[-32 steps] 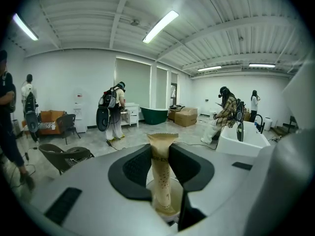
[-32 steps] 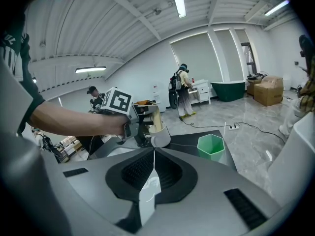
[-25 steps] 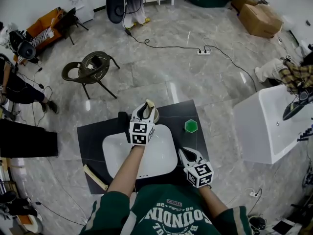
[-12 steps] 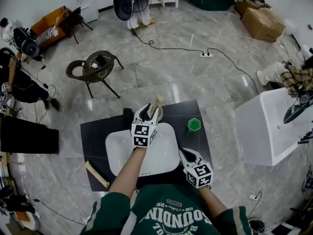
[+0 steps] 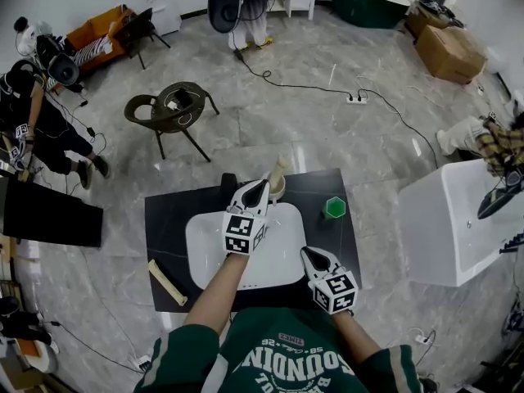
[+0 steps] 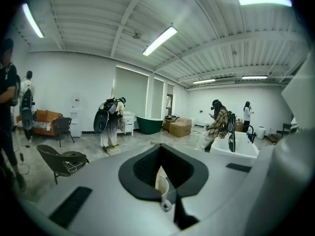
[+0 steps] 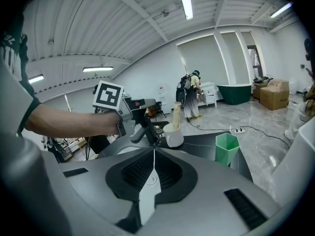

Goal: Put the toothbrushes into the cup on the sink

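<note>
**One toothbrush in the cup, one left on the counter**

A pale toothbrush stands tilted in the white cup at the far edge of the black counter, behind the sink. The left gripper, just beside the cup, has just pressed its jaws together on nothing. The right gripper, jaws also together and empty, hovers over the near right edge. A second toothbrush lies at the near left corner, a green cup towards the far right one

Left arm outstretched, both sets of jaws closed

The left gripper has just closed its jaws with nothing between them; the right gripper sits nearer the body, jaws together, empty.
</note>
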Demonstrator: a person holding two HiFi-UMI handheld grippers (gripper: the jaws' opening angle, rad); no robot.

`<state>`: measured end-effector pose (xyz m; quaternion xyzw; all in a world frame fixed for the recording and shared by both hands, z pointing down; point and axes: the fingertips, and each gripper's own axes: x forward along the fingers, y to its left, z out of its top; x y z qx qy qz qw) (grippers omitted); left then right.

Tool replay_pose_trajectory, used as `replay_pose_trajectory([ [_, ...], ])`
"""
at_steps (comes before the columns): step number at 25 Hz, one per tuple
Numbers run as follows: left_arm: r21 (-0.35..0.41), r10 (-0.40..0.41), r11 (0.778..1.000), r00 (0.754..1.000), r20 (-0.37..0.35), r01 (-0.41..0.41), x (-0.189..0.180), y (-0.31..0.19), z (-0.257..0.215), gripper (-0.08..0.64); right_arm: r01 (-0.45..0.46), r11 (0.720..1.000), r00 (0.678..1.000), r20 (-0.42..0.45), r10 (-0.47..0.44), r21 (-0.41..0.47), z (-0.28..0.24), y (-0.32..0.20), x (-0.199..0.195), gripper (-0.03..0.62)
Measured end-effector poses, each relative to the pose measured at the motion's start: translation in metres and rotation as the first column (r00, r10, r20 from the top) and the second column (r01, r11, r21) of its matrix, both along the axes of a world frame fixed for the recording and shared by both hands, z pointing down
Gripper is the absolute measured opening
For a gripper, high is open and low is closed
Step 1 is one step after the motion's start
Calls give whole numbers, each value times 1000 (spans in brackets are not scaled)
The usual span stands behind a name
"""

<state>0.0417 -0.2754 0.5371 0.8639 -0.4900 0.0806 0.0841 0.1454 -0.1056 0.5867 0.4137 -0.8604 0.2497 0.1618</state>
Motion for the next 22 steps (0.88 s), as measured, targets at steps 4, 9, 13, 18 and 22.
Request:
replay_pose_trajectory([
  [4, 14, 39, 999, 999, -11, -39, -2, 17, -8, 9, 29, 1000, 1000, 2, -29, 9, -6, 3, -13, 41],
  [9, 45, 56, 997, 998, -10, -55, -15, 38, -16, 9, 82, 997, 997, -3, -82, 13, -3, 8, -35, 41],
  [13, 64, 37, 997, 999, 14, -37, -37, 52, -21, 9, 126, 992, 992, -5, -126, 23, -4, 7, -53, 41],
  [18, 64, -37, 997, 999, 29, 35, -77, 67, -16, 9, 184, 982, 983, -10, -184, 31, -4, 5, -77, 41],
  [22, 52, -98, 994, 995, 24, 97, -109, 83, -15, 11, 227, 974, 974, -14, -226, 23, -5, 9, -95, 41],
])
